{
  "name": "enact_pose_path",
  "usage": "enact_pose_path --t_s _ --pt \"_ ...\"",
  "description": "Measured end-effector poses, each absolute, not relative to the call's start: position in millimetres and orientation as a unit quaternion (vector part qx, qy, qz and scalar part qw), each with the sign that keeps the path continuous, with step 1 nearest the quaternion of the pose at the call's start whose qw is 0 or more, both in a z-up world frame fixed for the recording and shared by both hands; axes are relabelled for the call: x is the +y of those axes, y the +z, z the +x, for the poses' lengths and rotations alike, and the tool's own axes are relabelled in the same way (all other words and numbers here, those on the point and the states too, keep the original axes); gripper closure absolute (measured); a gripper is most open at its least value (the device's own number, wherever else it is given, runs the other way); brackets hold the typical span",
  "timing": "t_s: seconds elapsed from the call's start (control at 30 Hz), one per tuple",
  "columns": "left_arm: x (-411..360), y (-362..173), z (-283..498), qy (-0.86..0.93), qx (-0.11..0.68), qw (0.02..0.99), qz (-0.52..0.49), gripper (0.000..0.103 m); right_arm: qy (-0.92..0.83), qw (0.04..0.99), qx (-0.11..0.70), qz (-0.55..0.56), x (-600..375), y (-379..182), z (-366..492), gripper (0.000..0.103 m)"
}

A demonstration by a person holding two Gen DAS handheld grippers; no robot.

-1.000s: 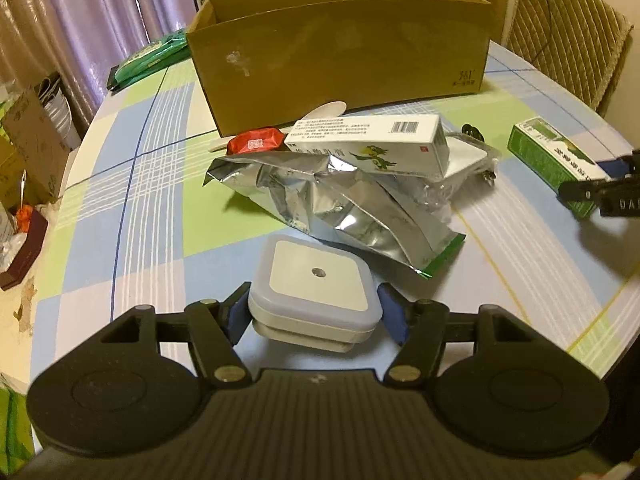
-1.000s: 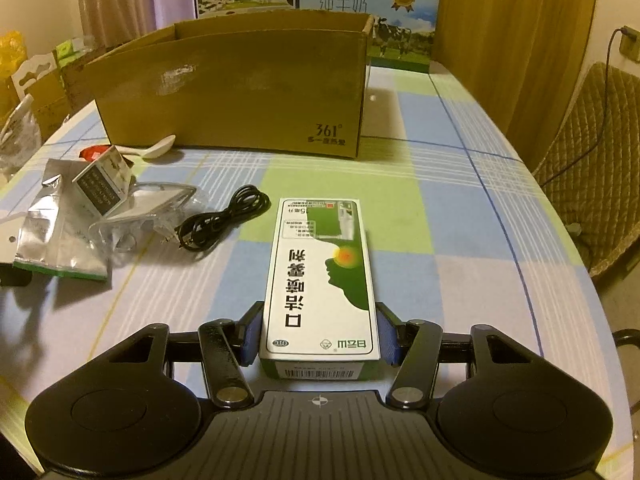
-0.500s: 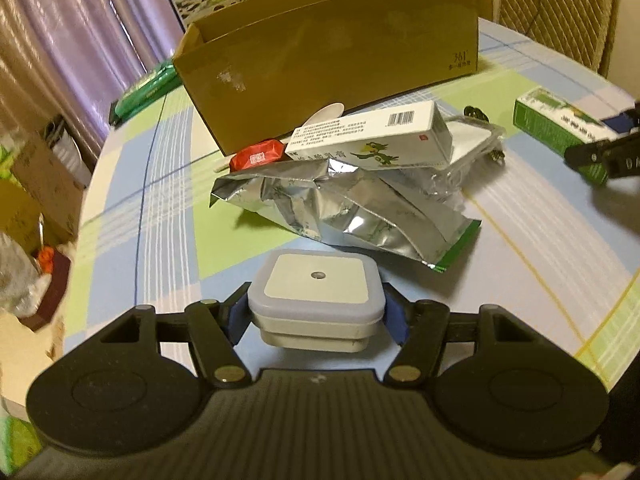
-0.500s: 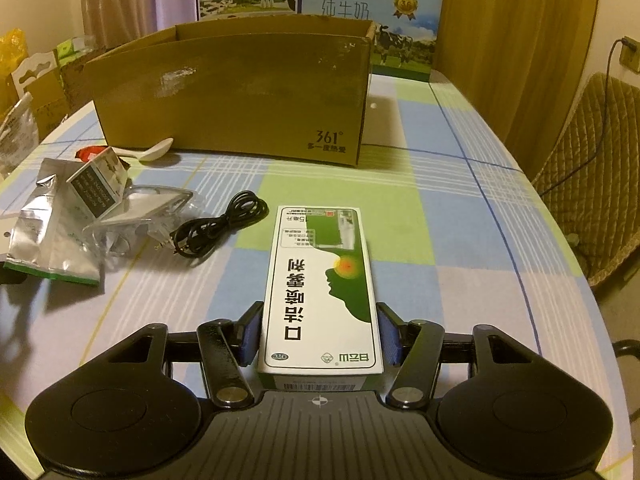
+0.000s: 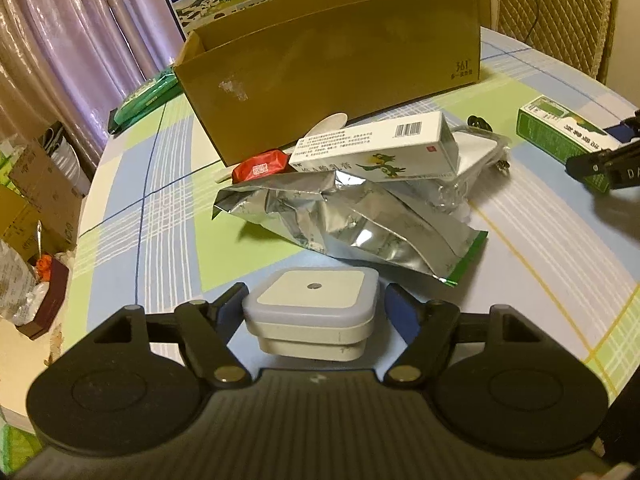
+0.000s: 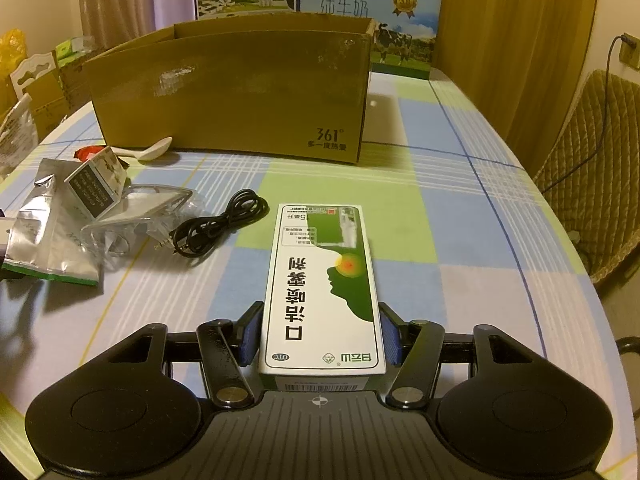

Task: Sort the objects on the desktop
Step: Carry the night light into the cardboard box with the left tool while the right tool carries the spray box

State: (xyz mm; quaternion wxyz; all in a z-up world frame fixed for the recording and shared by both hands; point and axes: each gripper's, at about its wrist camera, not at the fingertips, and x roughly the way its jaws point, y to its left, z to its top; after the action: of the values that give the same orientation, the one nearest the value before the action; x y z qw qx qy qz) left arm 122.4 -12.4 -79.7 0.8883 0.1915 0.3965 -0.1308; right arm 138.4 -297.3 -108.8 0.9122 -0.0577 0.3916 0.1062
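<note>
My left gripper [image 5: 315,307] is shut on a white square plug-in night light [image 5: 312,322], held low over the checked tablecloth [image 5: 168,248]. Just beyond it lie a silver foil bag [image 5: 360,224], a long white carton [image 5: 376,148] and a red packet [image 5: 260,166]. My right gripper [image 6: 321,330] is shut on a green-and-white medicine box [image 6: 322,272] that points toward the open cardboard box [image 6: 240,92]. In the left wrist view, that medicine box [image 5: 560,124] and the right gripper [image 5: 604,164] appear at the right edge.
A white spoon [image 6: 148,150] lies against the cardboard box [image 5: 340,72]. A coiled black cable [image 6: 220,228] and a clear plastic bag [image 6: 140,216] lie left of the medicine box. Milk cartons [image 6: 368,20] stand behind. A quilted chair [image 6: 592,168] stands right of the table.
Both grippers keep their hold. The left one has risen and swung left with the night light. The right one has edged toward the cardboard box with the medicine box.
</note>
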Motion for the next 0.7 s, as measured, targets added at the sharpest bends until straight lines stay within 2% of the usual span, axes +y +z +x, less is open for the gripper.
enact_pose_path --t_s 0.53,0.7 --pt "1.8 -76.5 132.2 -0.144 0.430 0.884 0.115 0.043 0.105 0.912 0.392 -0.055 -297.7 -110.3 139.5 0.048" --pt "3.7 -69.7 125.7 -0.132 0.427 0.890 0.094 0.043 0.106 0.912 0.392 -0.050 -298.6 -109.8 139.5 0.048"
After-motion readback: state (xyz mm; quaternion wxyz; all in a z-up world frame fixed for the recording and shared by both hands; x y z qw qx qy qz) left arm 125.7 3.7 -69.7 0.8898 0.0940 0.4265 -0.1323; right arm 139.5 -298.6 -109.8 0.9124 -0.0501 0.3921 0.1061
